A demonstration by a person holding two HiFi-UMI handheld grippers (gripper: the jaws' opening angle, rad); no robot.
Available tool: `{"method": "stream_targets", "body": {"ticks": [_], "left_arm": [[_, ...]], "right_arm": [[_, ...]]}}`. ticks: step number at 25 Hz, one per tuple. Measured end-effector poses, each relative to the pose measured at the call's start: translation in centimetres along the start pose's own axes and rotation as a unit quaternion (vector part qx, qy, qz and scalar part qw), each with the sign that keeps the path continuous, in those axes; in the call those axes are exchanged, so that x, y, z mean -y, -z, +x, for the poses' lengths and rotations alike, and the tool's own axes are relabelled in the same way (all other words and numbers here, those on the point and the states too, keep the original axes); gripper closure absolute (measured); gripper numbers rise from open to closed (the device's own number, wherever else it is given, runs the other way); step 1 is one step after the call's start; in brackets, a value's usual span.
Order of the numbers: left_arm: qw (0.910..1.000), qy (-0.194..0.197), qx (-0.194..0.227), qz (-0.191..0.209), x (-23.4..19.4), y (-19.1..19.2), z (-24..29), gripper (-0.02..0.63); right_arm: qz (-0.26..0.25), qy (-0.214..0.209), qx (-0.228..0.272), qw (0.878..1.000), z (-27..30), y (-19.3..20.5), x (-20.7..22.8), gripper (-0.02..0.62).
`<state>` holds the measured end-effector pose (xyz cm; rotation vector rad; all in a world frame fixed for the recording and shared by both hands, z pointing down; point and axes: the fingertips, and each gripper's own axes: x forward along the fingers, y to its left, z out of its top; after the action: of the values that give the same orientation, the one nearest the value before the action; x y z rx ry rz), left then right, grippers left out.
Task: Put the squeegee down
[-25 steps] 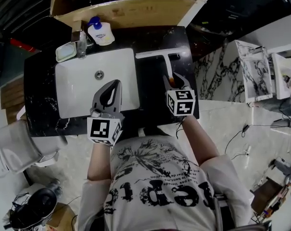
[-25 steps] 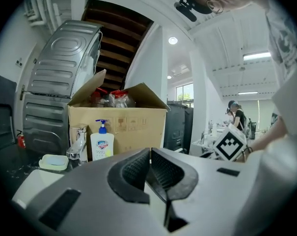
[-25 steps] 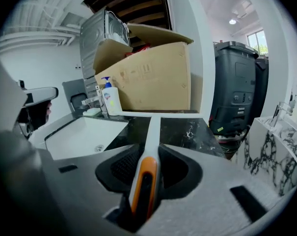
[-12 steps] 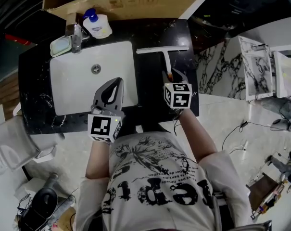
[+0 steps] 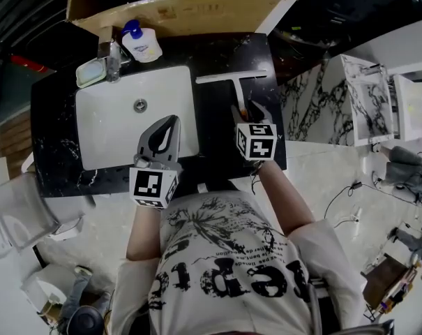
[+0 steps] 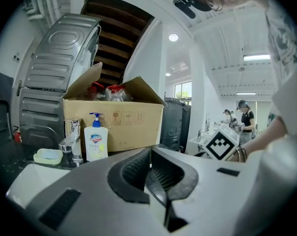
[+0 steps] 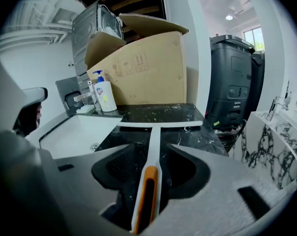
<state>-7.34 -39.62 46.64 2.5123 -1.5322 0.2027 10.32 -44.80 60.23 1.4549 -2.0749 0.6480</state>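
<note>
Right claw (image 5: 252,112) is opening up, with the squeegee (image 7: 152,146) handle loose between its jaws, flat on the black counter (image 5: 217,142). Left claw (image 5: 167,125) is closed, nothing in it.

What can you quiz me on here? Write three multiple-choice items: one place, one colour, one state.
1. Where does the squeegee lie? A on the black counter, right of the sink; B inside the sink; C in a cardboard box.
2. The soap bottle has a pump that is: A red; B blue; C green.
3. The left hand-held gripper has its jaws: A wide apart; B clamped on the bottle; C together, empty.
Answers: A, it rests on dark stone; B, its top is blue; C, they meet with nothing between.
</note>
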Motion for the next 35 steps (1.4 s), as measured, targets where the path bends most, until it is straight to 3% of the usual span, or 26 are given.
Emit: {"method": "stream_targets", "body": {"ticks": [3,11,17,23,27,35], "left_arm": [[0.9999,-0.002,0.011,0.006,0.1,-1.1,-0.2,0.594],[0.9982,-0.007,0.046,0.037,0.7,-4.6,-1.0,0.592],[0.9959,-0.016,0.07,0.055,0.7,-7.3,-1.7,0.594],[0.9946,-0.028,0.083,0.056,0.3,-8.9,-2.4,0.594],[0.9941,-0.033,0.087,0.056,0.2,-9.6,-2.7,0.594],[0.9939,-0.031,0.089,0.056,0.6,-9.6,-3.2,0.592]], "right_arm": [[-0.001,-0.01,0.032,0.999,-1.5,-2.1,-0.3,0.428],[-0.032,-0.045,0.158,0.986,-7.2,-9.4,-2.0,0.581],[-0.045,-0.076,0.246,0.965,-12.3,-13.4,-3.4,0.601],[-0.079,-0.075,0.337,0.935,-16.9,-15.3,-4.4,0.603],[-0.084,-0.073,0.354,0.928,-17.8,-15.3,-4.4,0.603],[-0.086,-0.078,0.331,0.936,-17.0,-13.8,-4.7,0.604]]}}
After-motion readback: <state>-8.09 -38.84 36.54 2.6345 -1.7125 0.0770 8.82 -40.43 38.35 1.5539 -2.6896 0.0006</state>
